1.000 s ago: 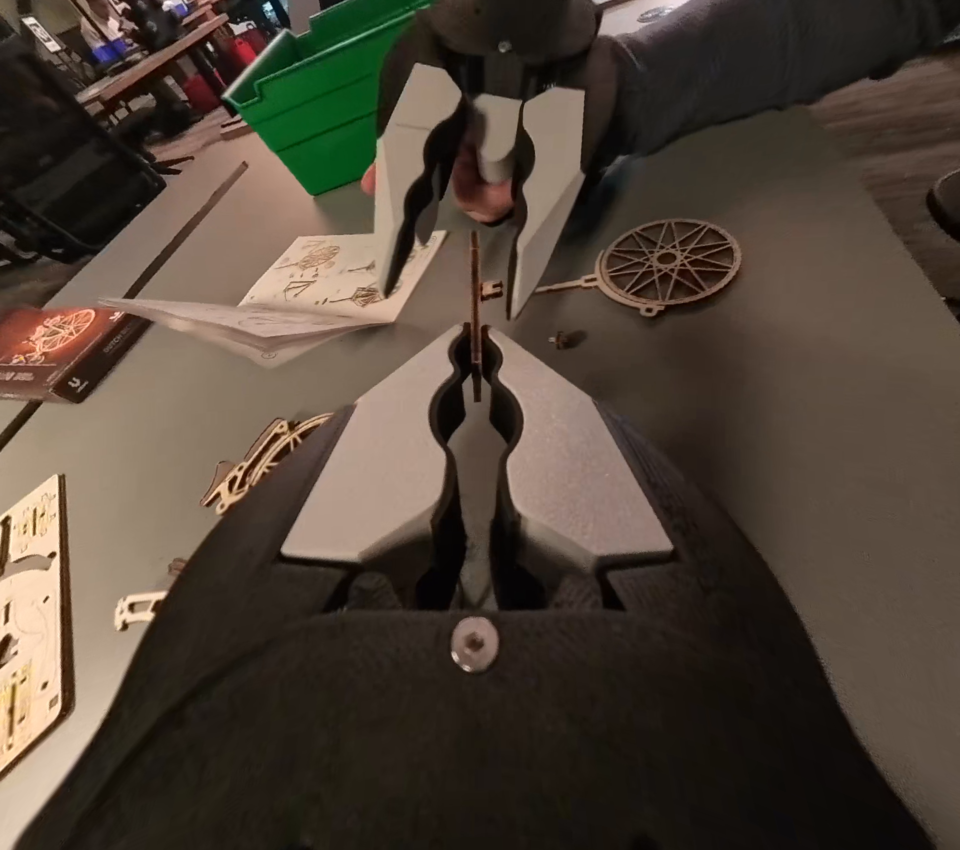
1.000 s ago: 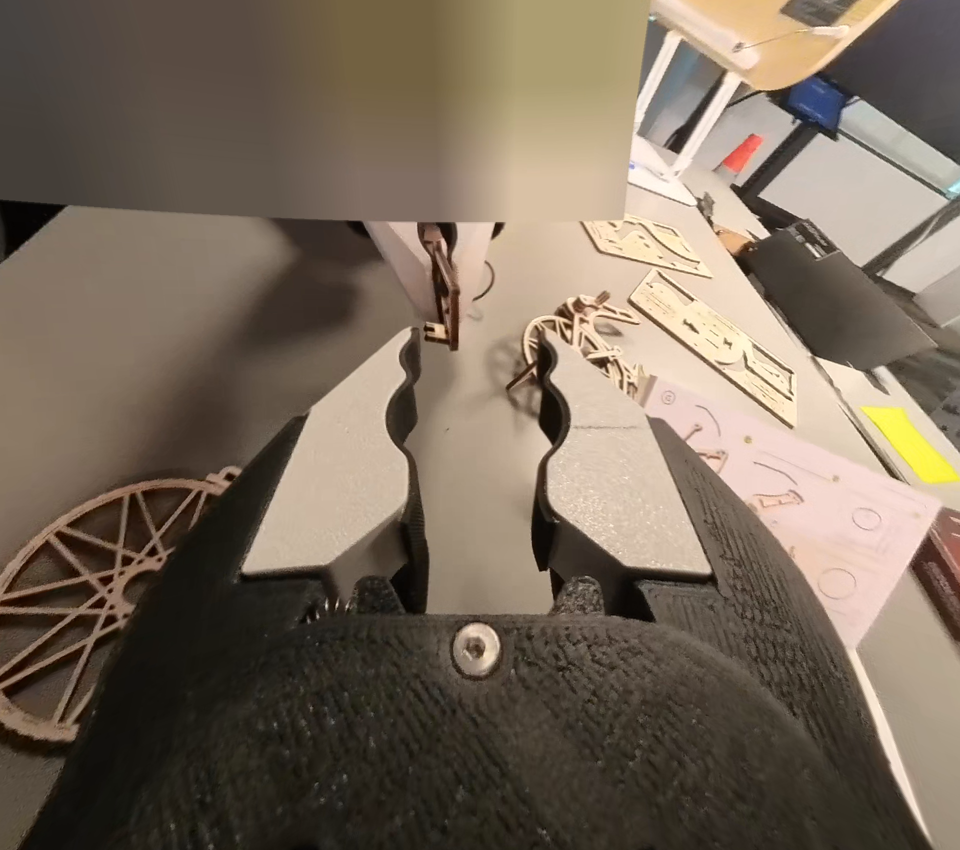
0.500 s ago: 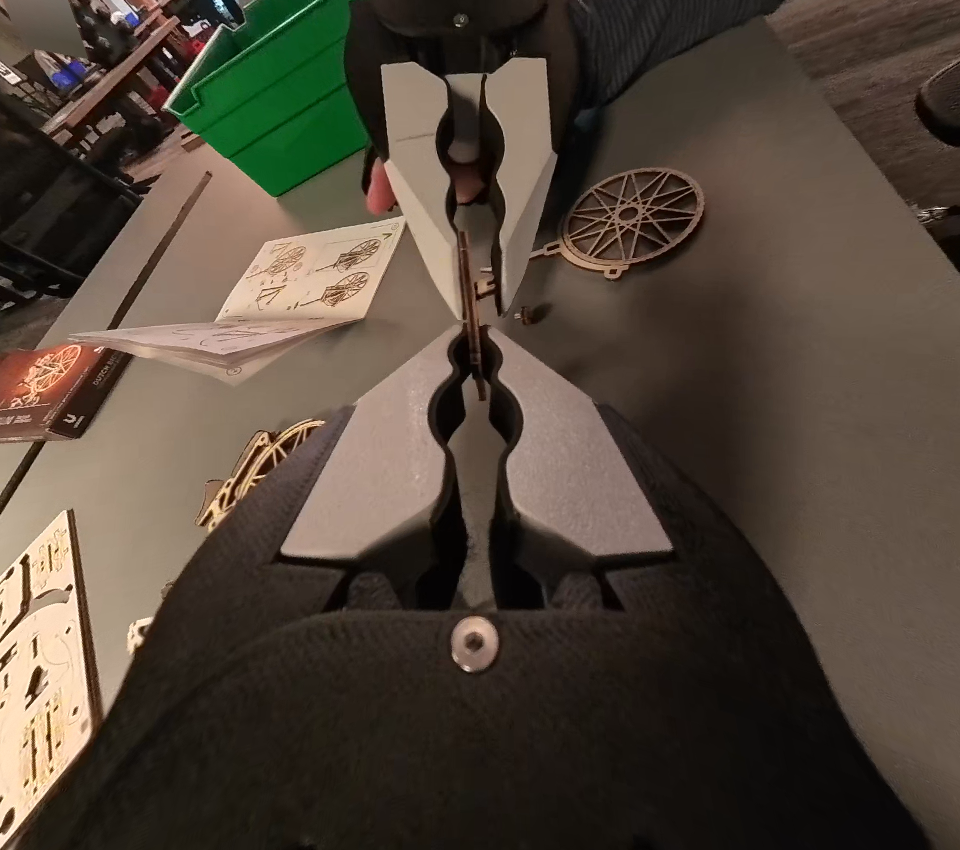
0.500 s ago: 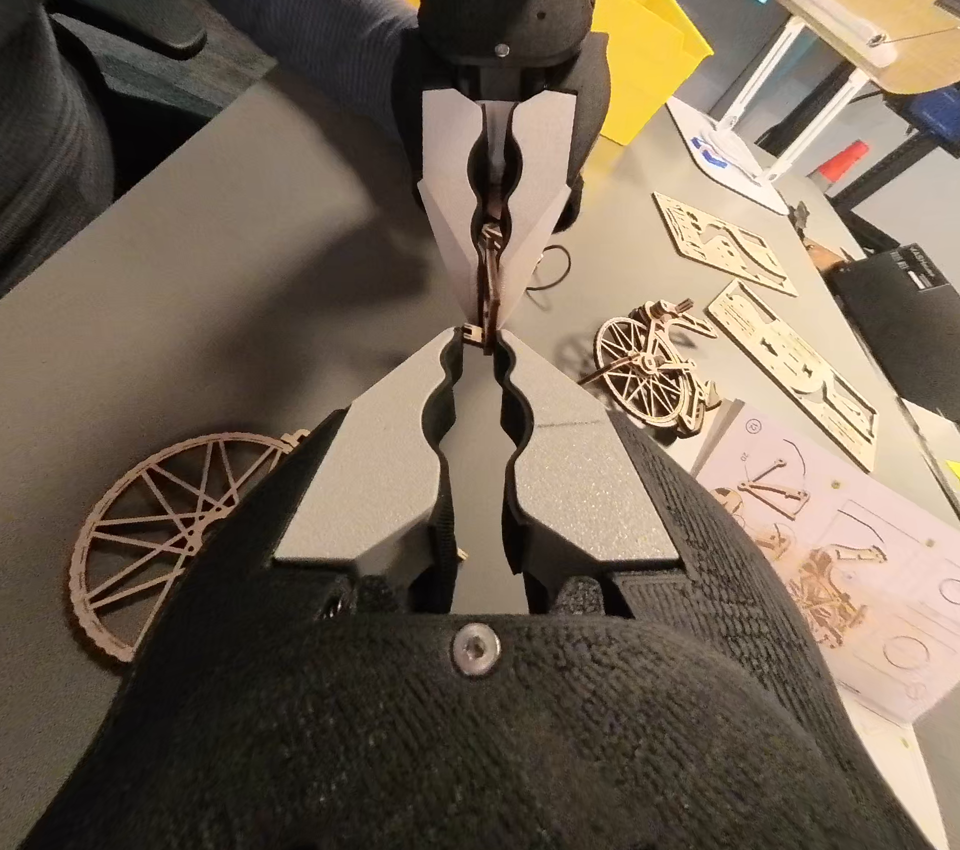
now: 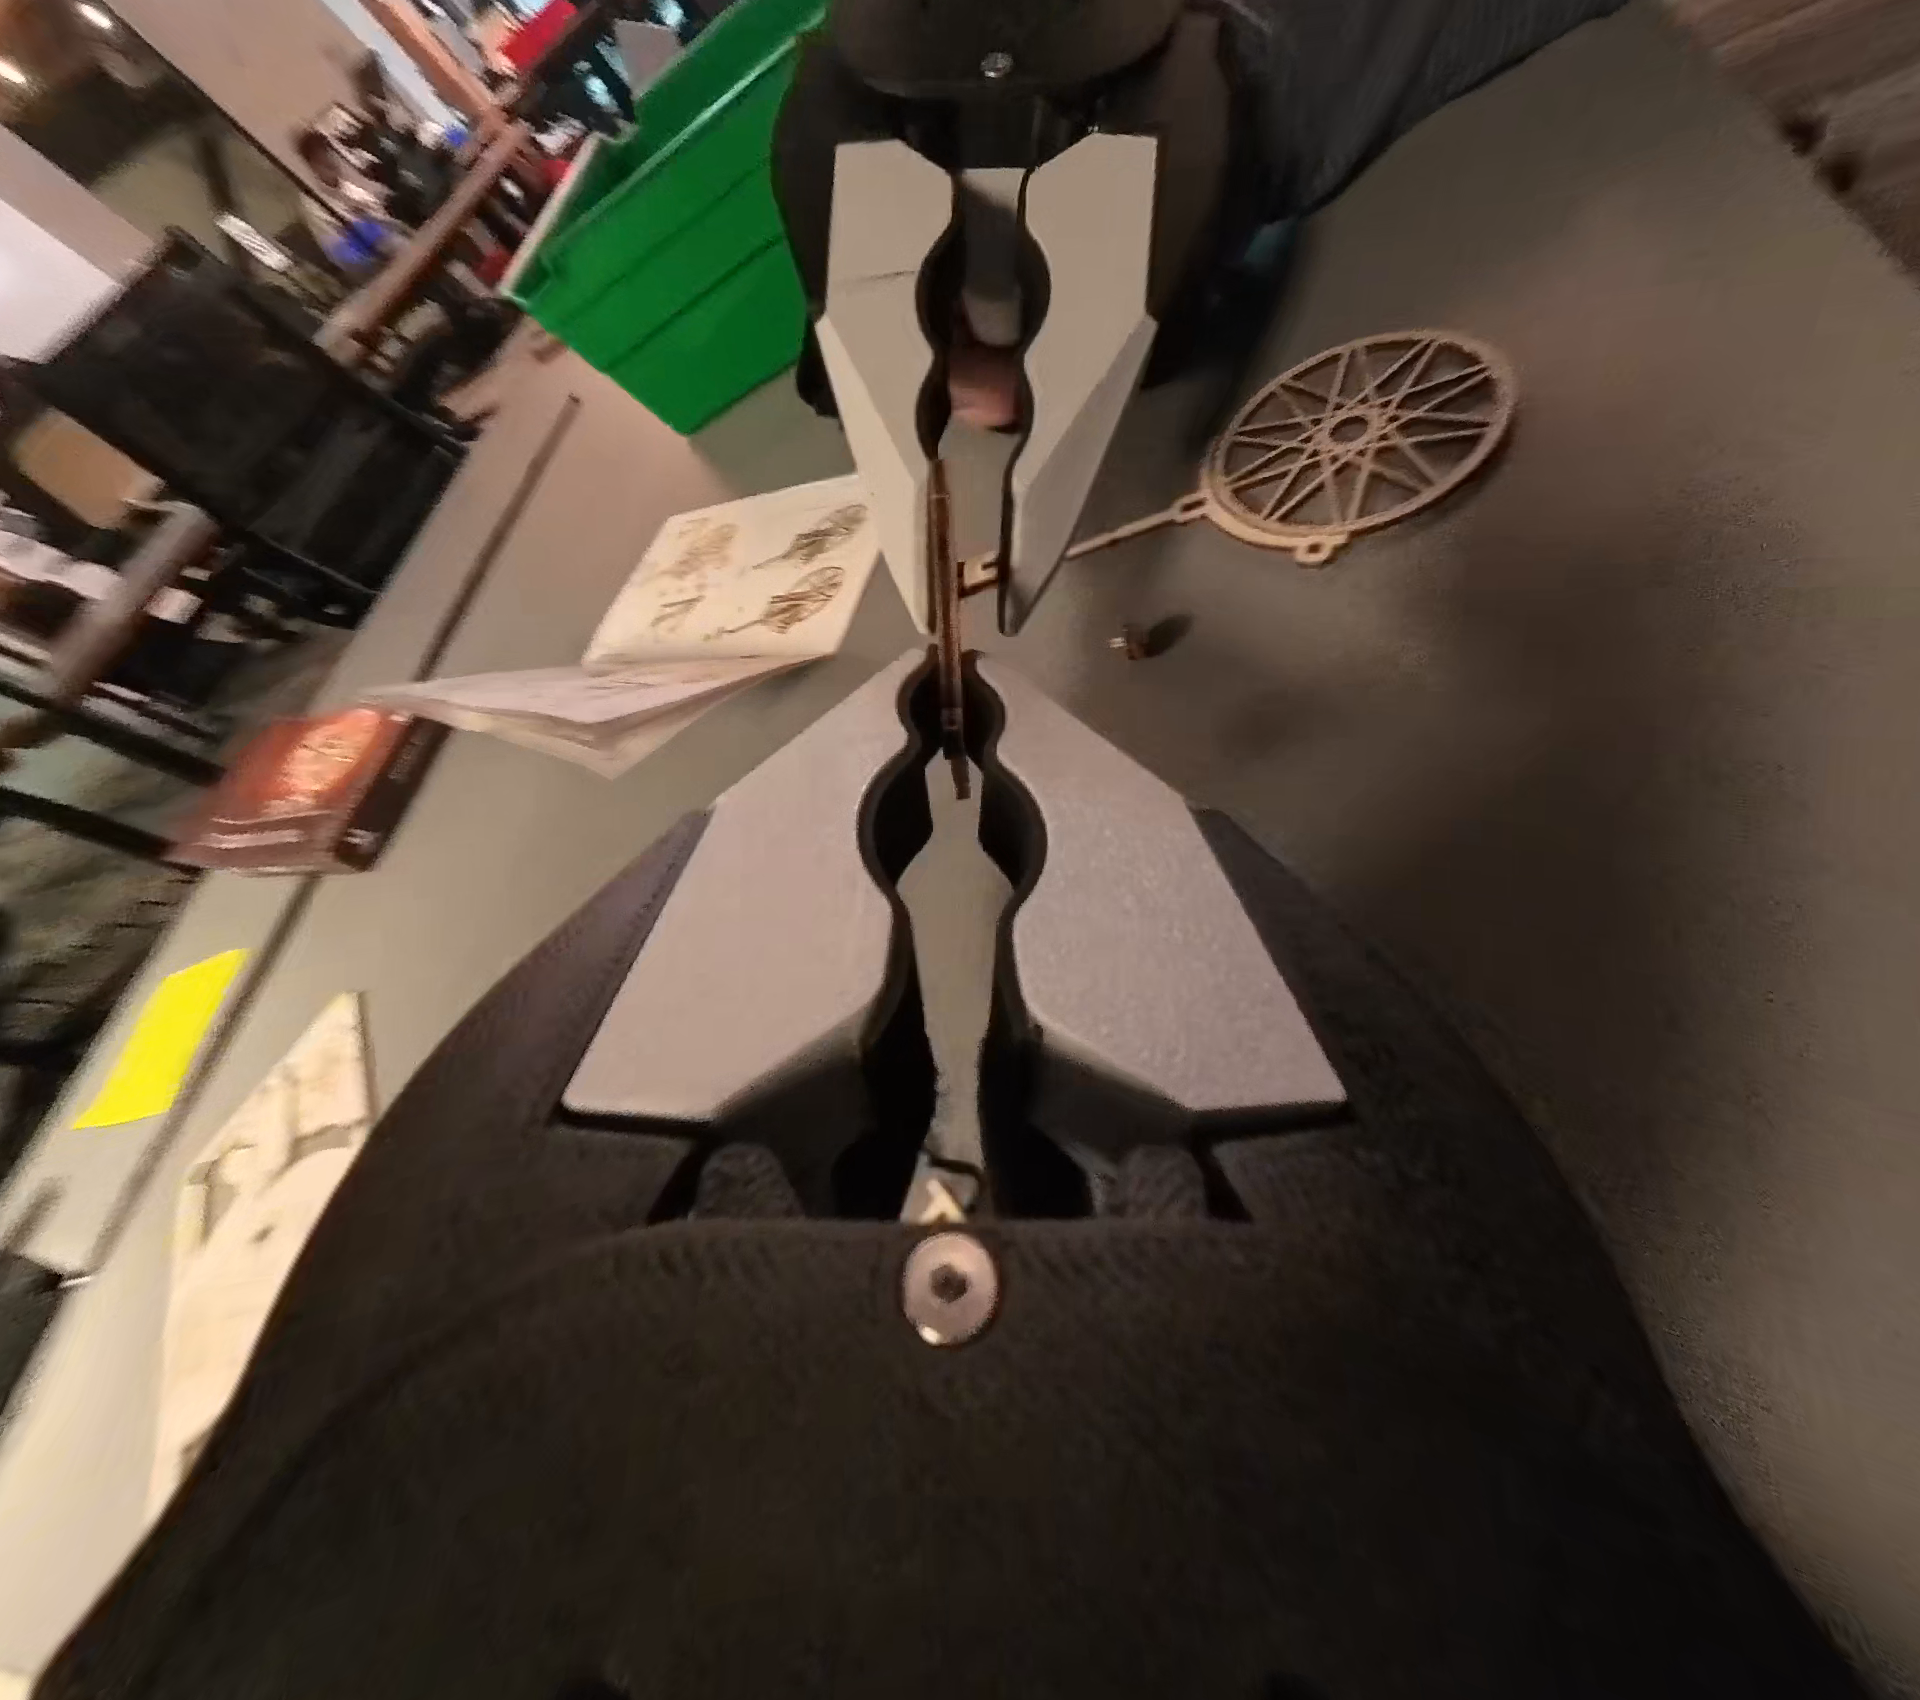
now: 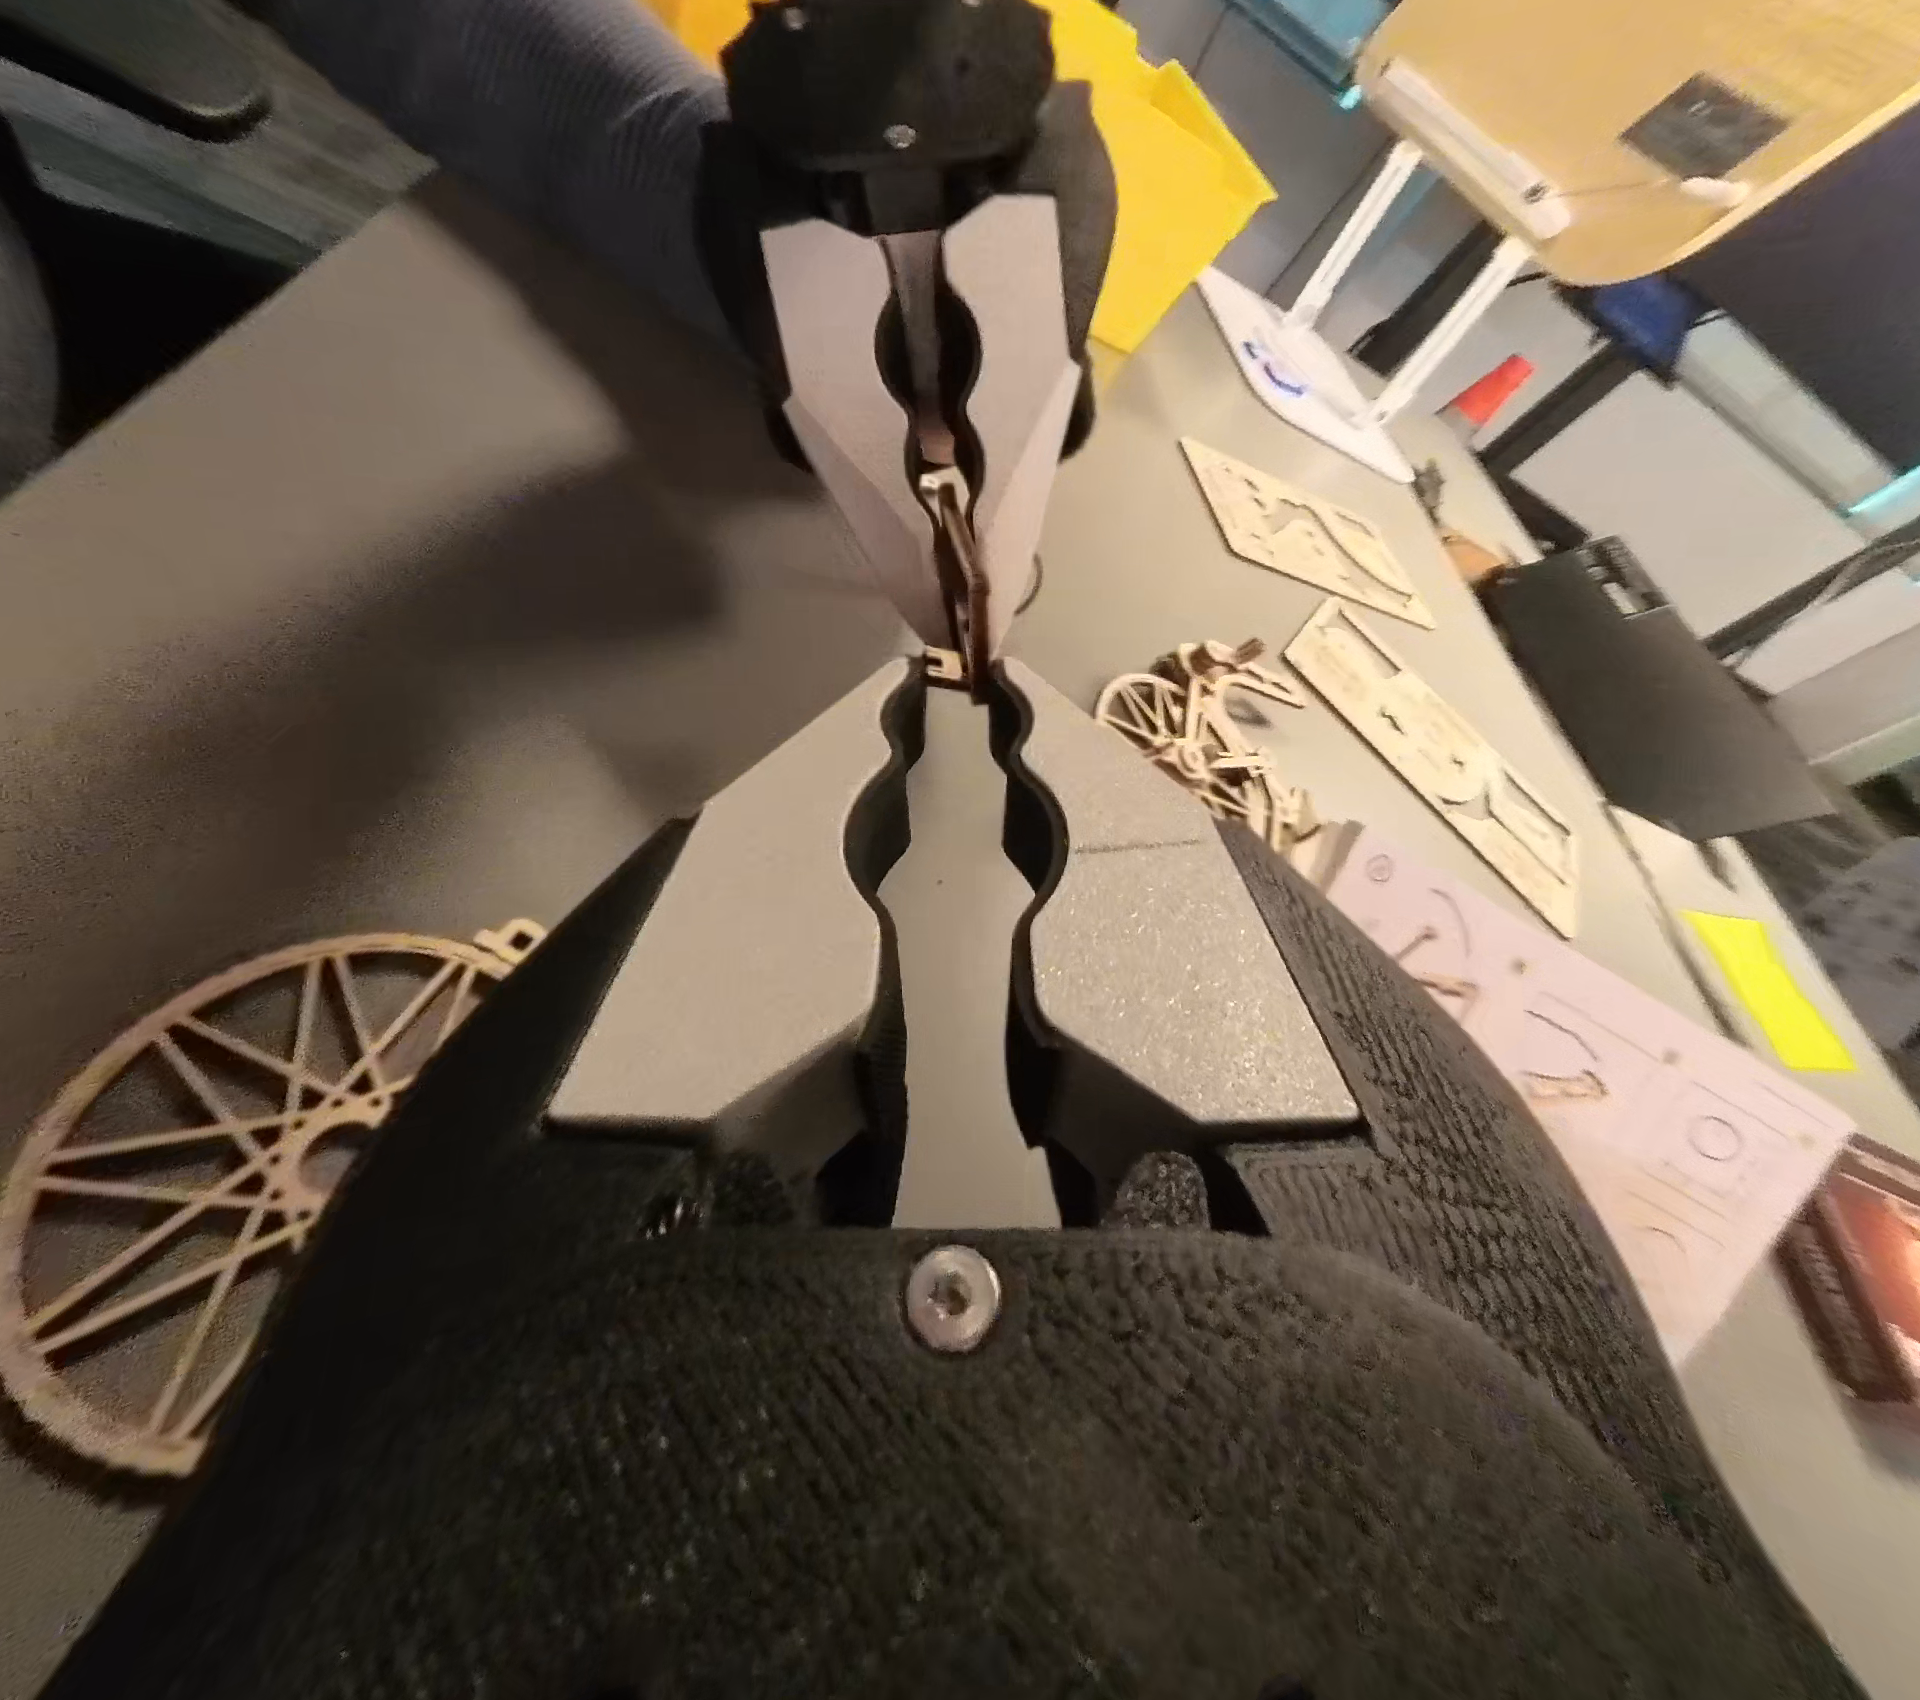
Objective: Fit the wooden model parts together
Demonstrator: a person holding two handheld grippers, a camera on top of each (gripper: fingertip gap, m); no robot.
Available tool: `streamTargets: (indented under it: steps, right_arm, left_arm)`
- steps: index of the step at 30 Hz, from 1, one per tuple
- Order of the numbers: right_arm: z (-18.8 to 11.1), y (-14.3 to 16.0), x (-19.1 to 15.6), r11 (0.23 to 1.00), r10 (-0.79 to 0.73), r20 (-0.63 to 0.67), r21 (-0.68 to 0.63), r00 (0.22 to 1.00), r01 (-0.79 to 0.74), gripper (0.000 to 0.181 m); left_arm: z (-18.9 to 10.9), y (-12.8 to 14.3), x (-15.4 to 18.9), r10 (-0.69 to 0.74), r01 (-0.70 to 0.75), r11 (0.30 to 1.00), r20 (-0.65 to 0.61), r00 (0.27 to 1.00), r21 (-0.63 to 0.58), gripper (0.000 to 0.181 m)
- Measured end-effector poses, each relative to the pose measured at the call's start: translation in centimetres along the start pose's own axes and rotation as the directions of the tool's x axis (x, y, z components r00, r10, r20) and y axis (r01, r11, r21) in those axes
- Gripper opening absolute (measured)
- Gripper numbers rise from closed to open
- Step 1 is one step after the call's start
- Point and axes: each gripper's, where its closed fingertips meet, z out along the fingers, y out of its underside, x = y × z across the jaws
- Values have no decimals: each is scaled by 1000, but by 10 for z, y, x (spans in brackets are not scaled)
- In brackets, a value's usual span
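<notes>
A thin dark wooden part (image 5: pixel 943 580) is seen edge-on between two grippers that face each other tip to tip above the grey table (image 5: pixel 1558 819). My left gripper (image 5: pixel 945 665) is shut on its near end. In the right wrist view the part (image 6: pixel 958 580) runs out of the left gripper (image 6: pixel 956 637), and a small tab (image 6: pixel 940 663) sticks out at its end. My right gripper (image 6: pixel 958 668) is closed on that tabbed end, with a narrow gap between the tips. It shows opposite in the left wrist view (image 5: pixel 966 624).
A spoked wooden wheel (image 5: pixel 1361 445) lies on the table, also in the right wrist view (image 6: pixel 208 1162). A part-built wooden bicycle (image 6: pixel 1195 725), part sheets (image 6: pixel 1434 746), an instruction booklet (image 5: pixel 727 601), a small loose piece (image 5: pixel 1143 637), a green bin (image 5: pixel 686 268) and a yellow bin (image 6: pixel 1164 133) surround the work. Both grippers' tips are close together, under 4 cm apart.
My right gripper was open and apart from the part; it came in and closed on the part's tabbed end. The left gripper kept its hold; both views shifted slightly.
</notes>
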Motion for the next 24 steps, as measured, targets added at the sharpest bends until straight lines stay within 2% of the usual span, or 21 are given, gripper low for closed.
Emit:
streamTargets:
  steps: [3, 10, 15, 18, 24]
  right_arm:
    - [-4, -1, 2, 998, -67, -37, 3, 997, 68, 25]
    - [-8, 1, -1, 995, -104, -25, 5, 994, 104, 10]
    - [-6, 1, -2, 1000, -13, 12, 13, 1000, 13, 19]
    - [-7, -1, 5, 999, 41, -16, 35, 999, -40, 22]
    - [-5, 7, 11, 991, 132, -19, -2, 991, -132, 40]
  left_arm:
    - [0, 2, -4, 104, -101, 994, 62, 993, -42, 1]
    - [-1, 3, -2, 108, -106, 994, 52, 993, -40, 1]
    - [3, 4, 2, -61, 61, 998, -18, 998, -28, 1]
    - [4, 3, 2, -181, 181, 983, -63, 981, -6, 1]
    - [8, 5, 5, -243, 241, 970, -93, 965, -35, 1]
